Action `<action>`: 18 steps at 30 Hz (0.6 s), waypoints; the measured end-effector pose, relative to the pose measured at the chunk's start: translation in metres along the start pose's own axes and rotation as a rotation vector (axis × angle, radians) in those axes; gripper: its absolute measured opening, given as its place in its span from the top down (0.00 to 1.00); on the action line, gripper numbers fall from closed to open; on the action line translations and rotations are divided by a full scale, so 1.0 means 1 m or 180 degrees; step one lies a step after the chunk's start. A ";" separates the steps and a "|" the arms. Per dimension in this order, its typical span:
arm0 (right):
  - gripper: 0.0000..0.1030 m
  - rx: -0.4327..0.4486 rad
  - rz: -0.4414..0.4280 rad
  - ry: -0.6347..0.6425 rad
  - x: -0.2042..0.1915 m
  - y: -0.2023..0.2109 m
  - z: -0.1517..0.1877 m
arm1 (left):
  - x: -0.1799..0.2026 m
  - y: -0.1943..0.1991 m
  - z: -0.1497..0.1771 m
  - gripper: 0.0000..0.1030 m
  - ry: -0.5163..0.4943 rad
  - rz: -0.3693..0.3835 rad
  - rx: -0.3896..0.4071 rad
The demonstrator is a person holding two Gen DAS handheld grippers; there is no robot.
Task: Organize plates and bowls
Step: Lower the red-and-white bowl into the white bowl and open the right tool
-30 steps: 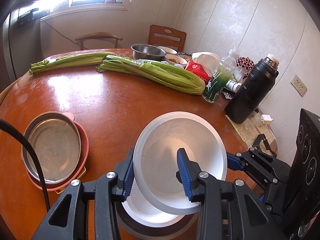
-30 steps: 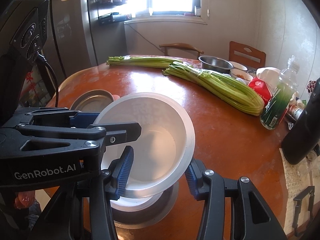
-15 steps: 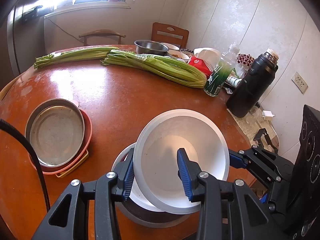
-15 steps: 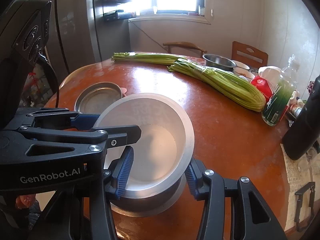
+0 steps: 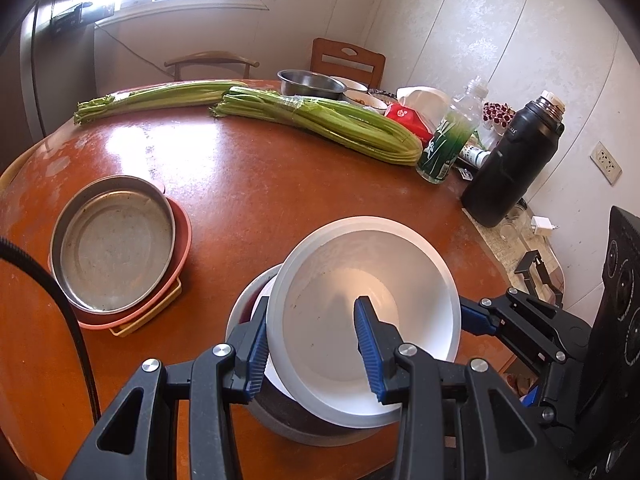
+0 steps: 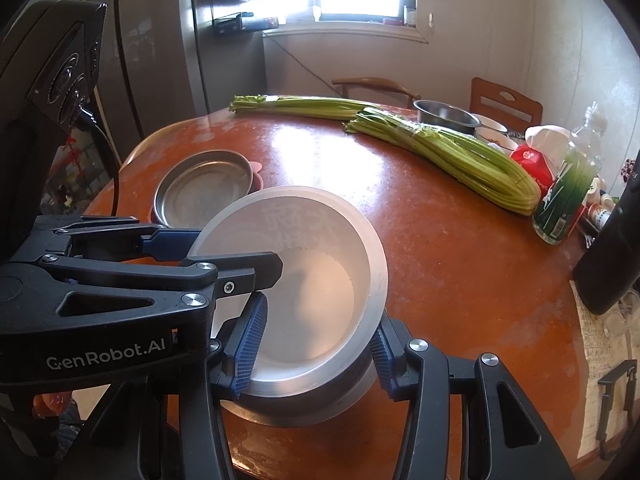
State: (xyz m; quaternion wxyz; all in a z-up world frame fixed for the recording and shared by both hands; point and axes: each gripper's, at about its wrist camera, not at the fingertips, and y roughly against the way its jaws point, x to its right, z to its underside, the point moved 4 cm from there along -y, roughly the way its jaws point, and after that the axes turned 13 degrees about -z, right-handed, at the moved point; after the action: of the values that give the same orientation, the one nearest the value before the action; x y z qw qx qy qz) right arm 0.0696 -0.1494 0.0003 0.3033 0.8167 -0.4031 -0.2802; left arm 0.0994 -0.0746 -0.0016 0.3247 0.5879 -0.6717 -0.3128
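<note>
Both sets of fingers (image 5: 310,354) (image 6: 316,346) pinch the white bowl's (image 5: 372,312) rim, tilted just above the bowl stack (image 5: 288,420) below them. Plates (image 5: 116,240) are stacked; this bowl isn't down yet

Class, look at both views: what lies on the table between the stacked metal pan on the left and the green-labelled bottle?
Only bare table between the metal pan and the bottle; the celery lies farther back. The left wrist view shows it.

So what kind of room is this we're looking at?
Most likely a home kitchen or dining corner: a round wooden table with celery bunches, a tall fridge, and wooden chairs by the window.
</note>
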 end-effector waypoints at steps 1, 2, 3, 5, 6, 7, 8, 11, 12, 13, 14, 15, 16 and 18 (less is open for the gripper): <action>0.50 -0.0008 -0.0003 -0.0001 0.000 -0.001 0.001 | 0.000 -0.001 0.001 0.61 0.0003 0.0000 -0.0006; 0.50 -0.0017 -0.0004 0.0000 0.000 -0.001 0.001 | 0.000 -0.001 0.002 0.61 -0.0004 -0.0007 -0.0010; 0.50 -0.0024 -0.0008 -0.0002 0.000 -0.002 0.002 | 0.000 -0.002 0.002 0.61 -0.0009 -0.0011 -0.0014; 0.50 -0.0037 -0.0011 0.0003 0.000 -0.003 0.003 | -0.001 -0.003 0.003 0.61 -0.0002 -0.0014 -0.0025; 0.50 -0.0045 -0.0014 0.0000 0.000 -0.004 0.004 | 0.000 -0.004 0.004 0.61 -0.0003 -0.0018 -0.0032; 0.50 -0.0051 -0.0020 -0.0006 0.000 -0.005 0.004 | 0.000 -0.005 0.004 0.61 -0.0004 -0.0023 -0.0039; 0.50 -0.0055 -0.0026 -0.0005 0.000 -0.006 0.005 | -0.001 -0.006 0.004 0.61 -0.0004 -0.0029 -0.0044; 0.50 -0.0065 -0.0044 -0.0016 0.000 -0.007 0.006 | -0.001 -0.008 0.005 0.61 0.0004 -0.0025 -0.0063; 0.50 -0.0065 -0.0046 -0.0015 0.000 -0.007 0.006 | -0.001 -0.008 0.005 0.61 0.0004 -0.0024 -0.0063; 0.50 -0.0069 -0.0046 -0.0014 0.001 -0.008 0.006 | -0.001 -0.009 0.006 0.61 0.0003 -0.0027 -0.0063; 0.50 -0.0073 -0.0045 -0.0015 0.001 -0.009 0.006 | -0.001 -0.009 0.006 0.61 0.0000 -0.0032 -0.0064; 0.50 -0.0077 -0.0045 -0.0013 0.001 -0.010 0.006 | -0.001 -0.010 0.006 0.61 -0.0004 -0.0036 -0.0065; 0.50 -0.0084 -0.0045 -0.0010 0.001 -0.010 0.007 | -0.001 -0.010 0.006 0.61 -0.0005 -0.0041 -0.0069; 0.50 -0.0096 -0.0045 -0.0010 0.001 -0.012 0.008 | -0.001 -0.011 0.008 0.61 -0.0001 -0.0040 -0.0080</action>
State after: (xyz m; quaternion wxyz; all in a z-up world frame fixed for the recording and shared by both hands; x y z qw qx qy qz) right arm 0.0703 -0.1464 -0.0133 0.3129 0.8145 -0.3935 -0.2897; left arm 0.1002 -0.0745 -0.0153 0.3300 0.5879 -0.6640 -0.3233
